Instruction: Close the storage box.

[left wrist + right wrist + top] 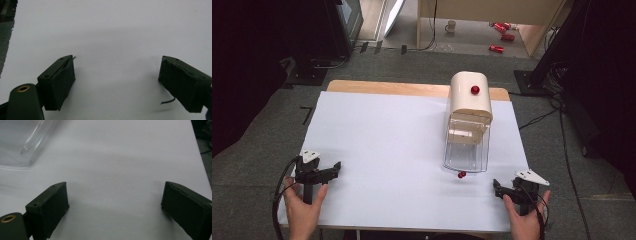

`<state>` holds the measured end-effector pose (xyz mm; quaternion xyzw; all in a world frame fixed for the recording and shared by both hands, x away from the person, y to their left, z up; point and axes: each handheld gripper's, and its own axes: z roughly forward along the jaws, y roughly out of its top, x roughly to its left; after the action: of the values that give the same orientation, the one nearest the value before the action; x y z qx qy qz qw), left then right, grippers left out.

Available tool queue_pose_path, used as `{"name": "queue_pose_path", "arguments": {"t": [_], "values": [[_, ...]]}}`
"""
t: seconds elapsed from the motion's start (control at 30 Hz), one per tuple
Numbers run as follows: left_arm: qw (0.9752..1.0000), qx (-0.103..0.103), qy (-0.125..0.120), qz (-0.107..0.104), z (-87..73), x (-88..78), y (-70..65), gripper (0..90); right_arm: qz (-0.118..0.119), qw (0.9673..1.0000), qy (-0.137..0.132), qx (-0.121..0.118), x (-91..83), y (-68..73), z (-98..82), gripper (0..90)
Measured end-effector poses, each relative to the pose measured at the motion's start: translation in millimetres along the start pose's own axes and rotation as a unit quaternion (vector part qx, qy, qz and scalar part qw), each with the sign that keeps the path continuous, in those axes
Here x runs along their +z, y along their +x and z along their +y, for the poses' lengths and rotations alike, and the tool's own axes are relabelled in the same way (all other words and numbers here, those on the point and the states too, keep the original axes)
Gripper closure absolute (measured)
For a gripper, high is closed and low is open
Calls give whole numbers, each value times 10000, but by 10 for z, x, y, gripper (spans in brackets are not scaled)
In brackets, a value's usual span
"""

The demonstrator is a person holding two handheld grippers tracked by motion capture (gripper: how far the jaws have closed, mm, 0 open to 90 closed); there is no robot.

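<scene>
At near corners of the white counter (387, 135), left tongs (329, 170) and right tongs (498, 187), each gripped by a hand, jaws spread wide, pinching nothing. Farther back on the right, cream-topped clear dispenser (468, 122) with red knob (475, 90); small red ball (461, 174) just beside its base.

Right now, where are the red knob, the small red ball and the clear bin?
red knob (475, 90): high view, its centre
red ball (461, 174): high view, its centre
clear bin (465, 157): high view, its front wall
</scene>
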<state>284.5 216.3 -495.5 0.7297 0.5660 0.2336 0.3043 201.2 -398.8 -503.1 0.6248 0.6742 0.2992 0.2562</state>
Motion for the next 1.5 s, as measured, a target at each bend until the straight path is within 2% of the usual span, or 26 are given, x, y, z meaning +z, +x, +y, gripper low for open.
{"name": "queue_pose_path", "arguments": {"t": [0.17,0.3,0.4,0.5,0.63,0.7,0.73,0.87,1.17,1.23,1.37,1.5], "values": [[10000,12,2,14,0,1,-3,137,-28,10000,-3,-26,0,9,0,71],[10000,19,10,25,1,4,-6,137,-101,9999,-36,-135,-14,33,0,80],[10000,53,24,49,1,5,-13,136,-61,9999,111,34,-27,18,19,80],[10000,43,19,43,0,4,-11,137,-140,9999,90,47,-53,47,22,80],[10000,66,30,57,1,7,-14,136,-13,9995,-159,287,-166,138,74,81],[10000,71,27,61,0,7,-15,136,20,9993,-212,310,-196,166,95,81],[10000,71,21,64,-1,7,-16,136,146,9990,-277,322,-254,242,140,85],[10000,72,15,67,-2,7,-18,137,348,9981,-430,252,-347,414,214,86],[9999,72,15,70,-3,7,-18,137,536,9967,-586,156,-448,717,209,88],[10000,69,12,70,-3,8,-19,137,504,9967,-628,102,-462,782,196,152],[9999,71,14,70,-3,7,-18,137,504,9960,-724,97,-481,879,191,165],[9999,70,13,71,-3,7,-19,137,497,9951,-829,209,-491,943,196,261]]}}
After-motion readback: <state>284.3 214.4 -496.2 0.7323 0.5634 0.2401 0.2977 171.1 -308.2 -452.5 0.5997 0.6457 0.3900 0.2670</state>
